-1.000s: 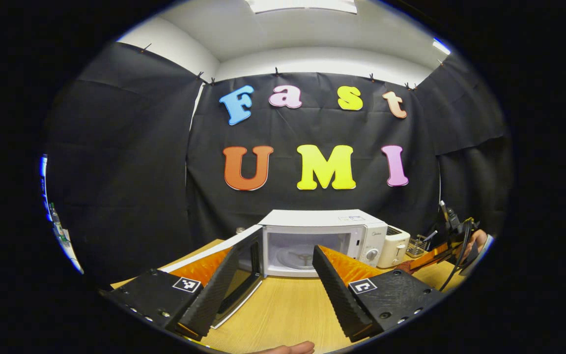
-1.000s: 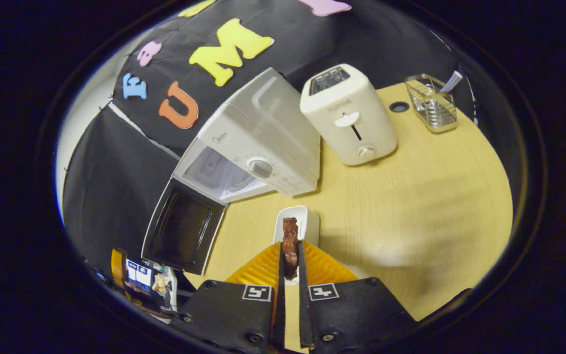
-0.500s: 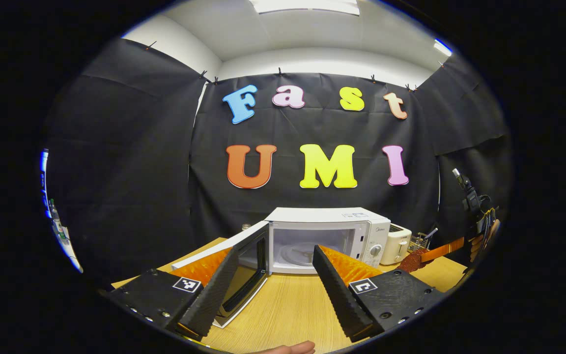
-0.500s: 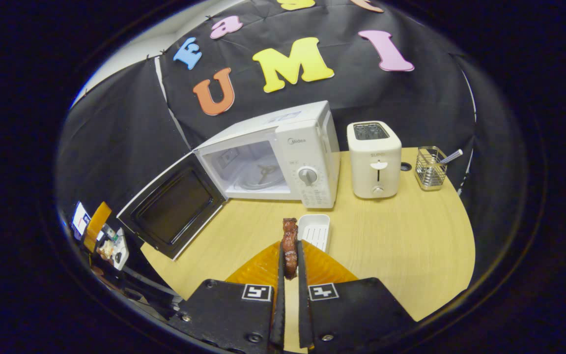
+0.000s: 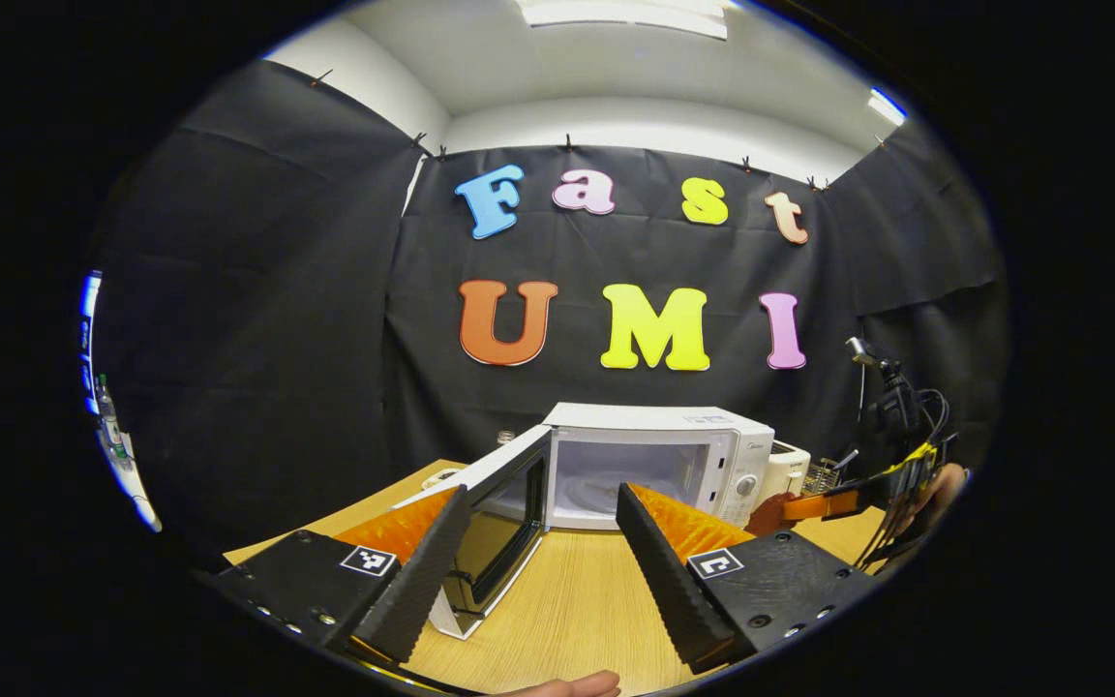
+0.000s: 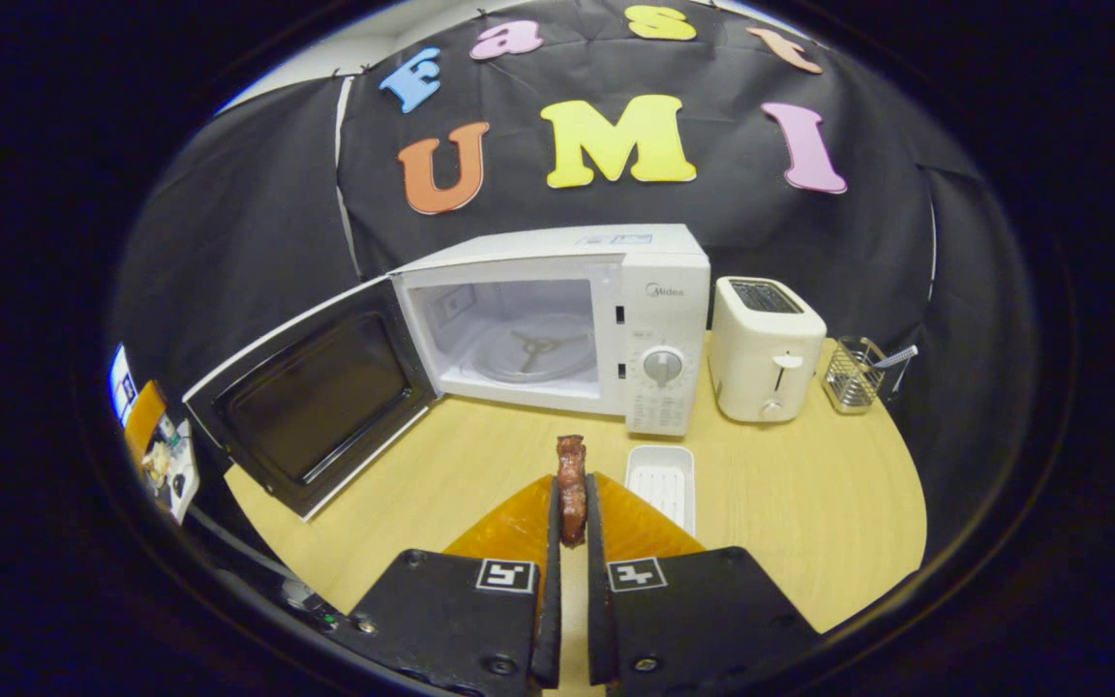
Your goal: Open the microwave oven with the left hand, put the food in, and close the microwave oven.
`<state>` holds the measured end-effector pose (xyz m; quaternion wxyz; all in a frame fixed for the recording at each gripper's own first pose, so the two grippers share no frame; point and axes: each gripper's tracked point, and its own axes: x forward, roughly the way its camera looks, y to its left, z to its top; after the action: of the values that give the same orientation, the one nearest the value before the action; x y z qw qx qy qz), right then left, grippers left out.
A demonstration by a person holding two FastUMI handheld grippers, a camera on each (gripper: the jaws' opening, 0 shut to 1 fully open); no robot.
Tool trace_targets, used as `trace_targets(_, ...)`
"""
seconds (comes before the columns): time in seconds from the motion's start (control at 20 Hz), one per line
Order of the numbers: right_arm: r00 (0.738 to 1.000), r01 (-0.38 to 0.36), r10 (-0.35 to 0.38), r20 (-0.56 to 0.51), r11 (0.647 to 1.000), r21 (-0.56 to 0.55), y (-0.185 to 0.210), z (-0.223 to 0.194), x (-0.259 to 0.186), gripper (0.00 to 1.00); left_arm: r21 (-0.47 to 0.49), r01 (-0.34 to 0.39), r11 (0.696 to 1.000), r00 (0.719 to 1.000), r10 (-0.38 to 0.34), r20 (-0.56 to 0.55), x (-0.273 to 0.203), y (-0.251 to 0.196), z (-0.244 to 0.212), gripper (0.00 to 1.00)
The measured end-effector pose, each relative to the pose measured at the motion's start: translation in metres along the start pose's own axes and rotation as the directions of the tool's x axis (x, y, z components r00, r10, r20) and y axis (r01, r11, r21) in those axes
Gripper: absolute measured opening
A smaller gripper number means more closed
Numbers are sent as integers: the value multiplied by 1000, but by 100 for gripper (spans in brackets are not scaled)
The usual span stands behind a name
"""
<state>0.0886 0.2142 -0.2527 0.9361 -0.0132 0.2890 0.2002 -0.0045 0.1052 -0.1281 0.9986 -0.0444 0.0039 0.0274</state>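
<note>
We see the wooden table (image 6: 809, 503) carrying every item. The microwave oven (image 6: 659, 281) stands at the back of it, with its door (image 6: 311, 392) swung fully open to the left and the turntable (image 6: 533, 353) exposed inside the cavity. In the left gripper view we see the same microwave oven (image 5: 659, 450) ahead, its door (image 5: 499, 508) open toward the camera.

Just beside the oven on its right stands a toaster (image 6: 766, 348), and next to that a wire cutlery basket (image 6: 853, 373). A small white tray (image 6: 662, 484) lies on the table in front of the oven's control panel.

We see the right gripper (image 6: 569, 513) above the near part of the table, its fingers clenched on the food (image 6: 571, 474), a brown strip standing upright between them, in front of the oven and outside the cavity.

The left gripper (image 5: 543, 537) has its fingers spread wide, grasping nothing.
</note>
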Motion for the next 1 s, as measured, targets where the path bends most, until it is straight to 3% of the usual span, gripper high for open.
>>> trace_targets(0.25,995,19,-17,102,1000,-16,42,22,31,14,-19,-14,1000,1000,14,-3,-1,26,-5,93)
trace_targets(0.65,956,38,-50,291,998,46,92,68,96,14,-12,-31,999,1000,30,-8,5,52,-13,94)
trace_targets(1.0,910,-27,-44,412,986,166,131,107,191,14,-25,-53,998,998,53,-33,15,71,-26,93)
